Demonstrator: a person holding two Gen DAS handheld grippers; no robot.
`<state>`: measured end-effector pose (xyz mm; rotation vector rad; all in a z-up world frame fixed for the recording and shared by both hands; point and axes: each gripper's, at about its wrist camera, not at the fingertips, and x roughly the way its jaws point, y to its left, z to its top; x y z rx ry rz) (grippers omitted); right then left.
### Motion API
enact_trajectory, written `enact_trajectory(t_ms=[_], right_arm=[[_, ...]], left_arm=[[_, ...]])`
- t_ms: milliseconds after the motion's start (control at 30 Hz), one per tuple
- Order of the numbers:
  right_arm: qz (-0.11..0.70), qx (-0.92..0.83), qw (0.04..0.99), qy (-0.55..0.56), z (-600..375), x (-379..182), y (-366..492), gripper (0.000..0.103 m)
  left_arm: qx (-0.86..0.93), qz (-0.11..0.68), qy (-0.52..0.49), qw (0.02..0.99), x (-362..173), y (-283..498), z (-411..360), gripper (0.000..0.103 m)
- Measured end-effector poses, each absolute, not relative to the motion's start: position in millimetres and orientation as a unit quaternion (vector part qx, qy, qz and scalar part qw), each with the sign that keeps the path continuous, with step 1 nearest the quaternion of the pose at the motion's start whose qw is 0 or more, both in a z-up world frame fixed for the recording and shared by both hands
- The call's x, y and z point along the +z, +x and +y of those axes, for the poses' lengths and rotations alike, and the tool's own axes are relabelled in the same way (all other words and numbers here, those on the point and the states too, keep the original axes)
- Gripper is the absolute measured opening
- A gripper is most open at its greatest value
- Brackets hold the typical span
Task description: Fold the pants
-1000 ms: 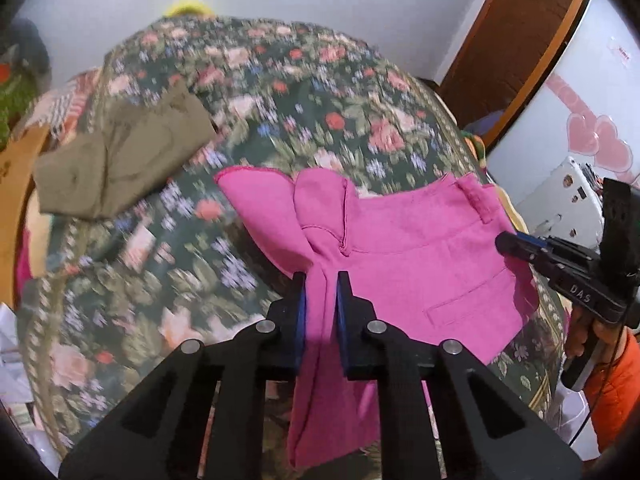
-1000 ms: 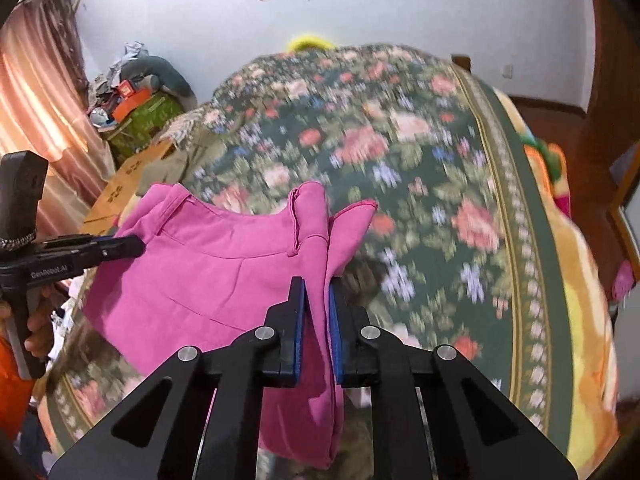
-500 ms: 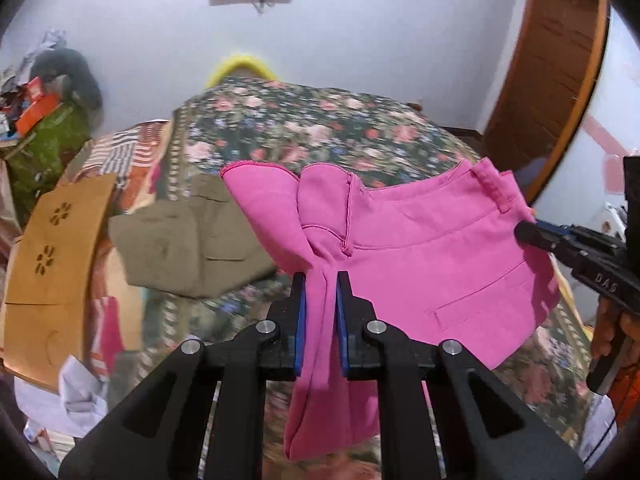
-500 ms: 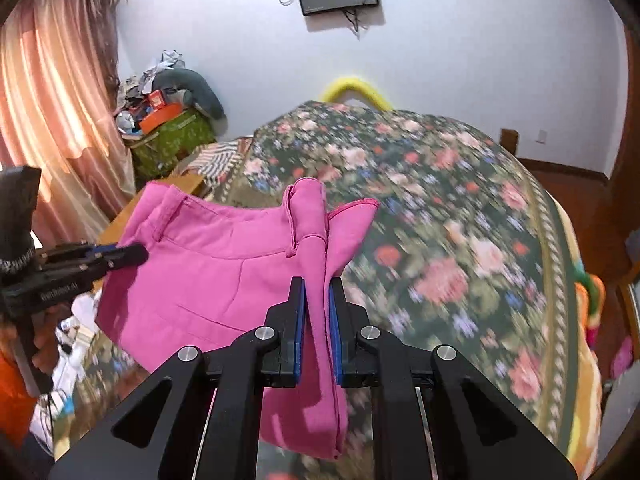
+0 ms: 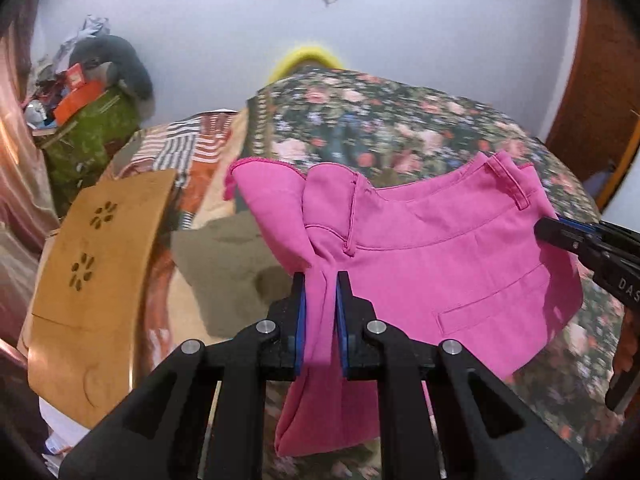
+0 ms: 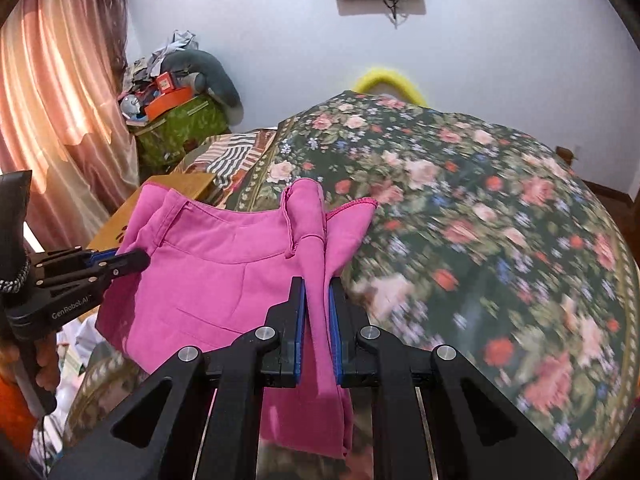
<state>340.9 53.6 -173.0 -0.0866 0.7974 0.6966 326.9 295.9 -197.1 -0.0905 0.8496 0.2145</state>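
The pink pants (image 5: 432,264) hang stretched in the air above the floral bed, waistband up. My left gripper (image 5: 321,280) is shut on one bunched end of the waistband. My right gripper (image 6: 317,284) is shut on the other end, and the pink pants (image 6: 216,280) spread to its left. The right gripper also shows in the left wrist view (image 5: 548,232) at the cloth's right edge. The left gripper shows in the right wrist view (image 6: 136,260) at the cloth's left edge.
The floral bedspread (image 6: 480,208) lies below. An olive garment (image 5: 224,256) lies on the bed's left side. A wooden board (image 5: 92,264), a striped cloth (image 5: 188,144), a green box with clutter (image 6: 176,124) and a curtain (image 6: 52,92) stand at left. A door (image 5: 588,80) is at right.
Both grippers have risen with the pants and tilted up toward the far wall. The pants now hang clear of the bed.
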Motion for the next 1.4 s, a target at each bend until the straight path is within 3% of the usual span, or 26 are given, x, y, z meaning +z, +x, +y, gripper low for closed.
enact_trajectory(t_ms=[533, 667, 767, 800, 867, 1033, 1233, 1400], right_arm=[[0.449, 0.307, 0.831, -0.118, 138, -241, 393, 0.01], [0.455, 0.291, 0.829, -0.143, 142, -244, 390, 0.011], [0.463, 0.275, 0.829, -0.153, 137, -242, 385, 0.018], [0.466, 0.274, 0.828, -0.152, 134, -242, 385, 0.031], [0.48, 0.271, 0.82, -0.156, 125, -238, 379, 0.051], [0.448, 0.279, 0.839, -0.132, 101, -202, 358, 0.051], [0.38, 0.325, 0.864, -0.056, 75, -117, 313, 0.051], [0.278, 0.352, 0.893, -0.035, 57, -38, 247, 0.051]], left_arm=[[0.152, 0.471, -0.091, 0.864, -284, 394, 366, 0.013], [0.159, 0.484, -0.092, 0.856, -292, 393, 372, 0.024], [0.183, 0.48, -0.099, 0.852, -286, 387, 380, 0.027], [0.2, 0.478, -0.093, 0.85, -284, 384, 380, 0.028], [0.201, 0.483, -0.092, 0.847, -275, 375, 380, 0.031], [0.183, 0.46, -0.08, 0.865, -236, 344, 362, 0.031], [0.167, 0.387, -0.052, 0.905, -153, 287, 322, 0.044], [0.145, 0.293, -0.036, 0.944, -66, 217, 287, 0.052]])
